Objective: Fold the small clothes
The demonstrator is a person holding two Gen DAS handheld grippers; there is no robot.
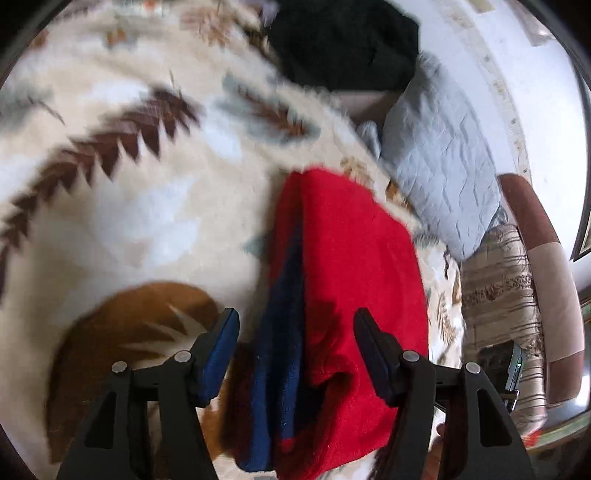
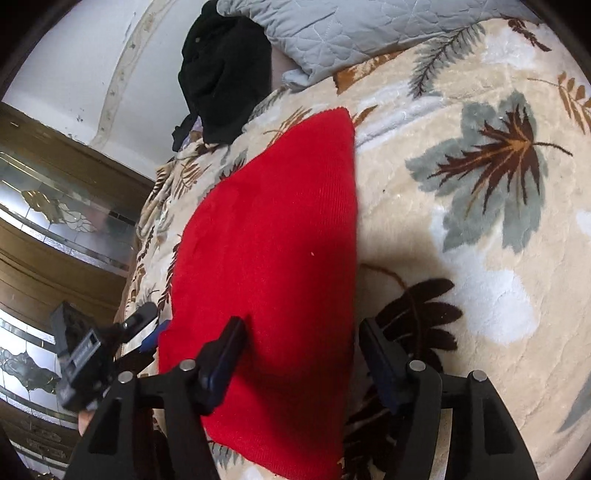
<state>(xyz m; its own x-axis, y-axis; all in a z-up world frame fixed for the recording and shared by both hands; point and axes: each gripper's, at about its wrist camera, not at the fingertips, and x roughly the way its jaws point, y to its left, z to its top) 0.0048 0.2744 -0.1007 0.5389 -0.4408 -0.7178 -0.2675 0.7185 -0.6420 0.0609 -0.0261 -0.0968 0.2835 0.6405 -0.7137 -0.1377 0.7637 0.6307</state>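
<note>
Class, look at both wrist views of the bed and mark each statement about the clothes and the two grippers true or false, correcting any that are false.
1. The red garment lies on a leaf-patterned blanket. True.
2. The left gripper is clamped shut on the garment. False: its jaws stand apart, and the cloth between them is not pinched.
3. A blue part shows along the red garment in the left wrist view. True.
4. The black clothing lies on top of the red garment. False: it sits apart, beyond it, beside the grey quilted pillow.
5. The right gripper holds a sock. False: its jaws are open over the red garment's near edge.
</note>
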